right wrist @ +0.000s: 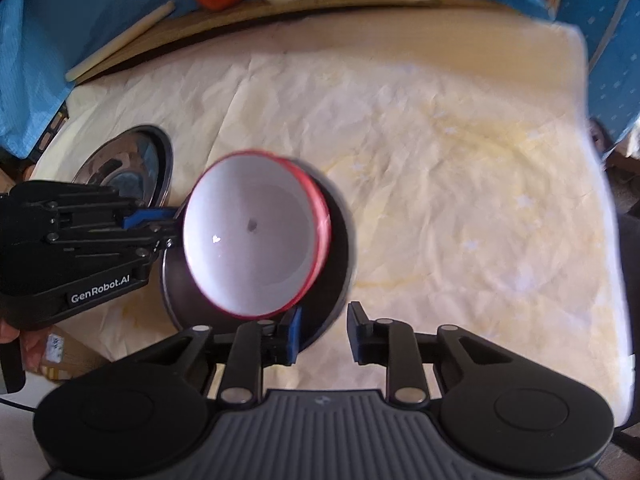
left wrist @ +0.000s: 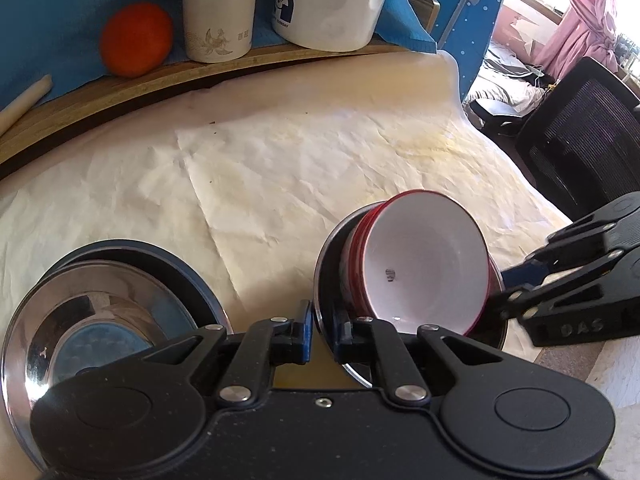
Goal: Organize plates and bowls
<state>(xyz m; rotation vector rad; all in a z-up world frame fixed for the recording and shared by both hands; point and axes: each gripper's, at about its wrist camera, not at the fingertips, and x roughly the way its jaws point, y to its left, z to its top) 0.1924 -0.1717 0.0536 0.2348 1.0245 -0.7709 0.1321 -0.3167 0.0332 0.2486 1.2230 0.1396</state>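
left gripper [left wrist: 322, 332]: clamped tight on the near rim of the dark metal bowl [left wrist: 332, 240], one blue pad on each side of the rim

right gripper [right wrist: 324, 328]: jaws fairly narrow, and the opposite rim of that same dark bowl sits between them. The left pad looks to be right up against the rim, but there's a sliver of paper visible before the right pad, so not actually pinching yet imo

red-rimmed bowl [left wrist: 424, 264]: white inside with a tiny dark mark at the bottom, red stripes outside. It sits inside the dark bowl, tipped hard over on its side so its mouth faces up and toward the right gripper

dark bowl, place: close to the near edge of the surface. Can't tell whether it's resting on the surface or held slightly off it

steel plate [left wrist: 100, 320]: shiny, sitting in a dark dish of about the same size, by the near left corner, just left of the left gripper and apart from the dark bowl

paper [left wrist: 280, 160]: crumpled cream sheets over the whole surface, some yellowish stains toward the right side

wooden ledge [left wrist: 120, 92]: runs along the far edge. On it are an orange [left wrist: 136, 38], a white tumbler [left wrist: 218, 12] and a white jar [left wrist: 328, 4] in a row, plus a pale stick [left wrist: 24, 100] lying at its left end

off the right edge: black mesh chair [left wrist: 580, 140]
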